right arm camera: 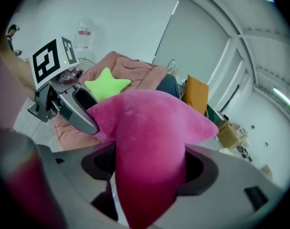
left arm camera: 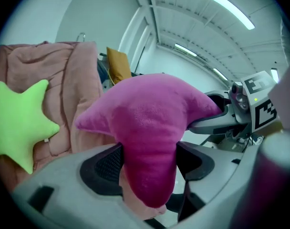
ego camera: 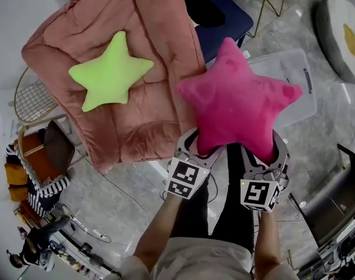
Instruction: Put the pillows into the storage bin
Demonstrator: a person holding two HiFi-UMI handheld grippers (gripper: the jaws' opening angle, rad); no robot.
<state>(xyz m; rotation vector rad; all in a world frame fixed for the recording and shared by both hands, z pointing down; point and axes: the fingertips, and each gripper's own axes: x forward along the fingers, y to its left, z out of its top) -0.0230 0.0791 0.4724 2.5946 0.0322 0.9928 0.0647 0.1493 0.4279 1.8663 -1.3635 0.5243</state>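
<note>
Viewing a pink quilt (ego camera: 148, 51), with a clear storage bin (ego camera: 285, 63) just past its right edge. Holding the magenta star pillow (ego camera: 236, 104) over that edge, leaving the green star pillow (ego camera: 110, 74) mid-quilt. Pinching the magenta one's lower points, one in the left gripper (ego camera: 197, 149), one in the right gripper (ego camera: 266, 155).

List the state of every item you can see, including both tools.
pink star pillow: held up in the air, gripped by two of its arms.
left tool: shut on one arm of the pink star pillow.
right tool: shut on another arm of it.
green star pillow: lying flat on the pink quilt, untouched.
pink quilt: spread out, rumpled.
clear storage bin: on the floor, partly hidden; lid state unclear.
</note>
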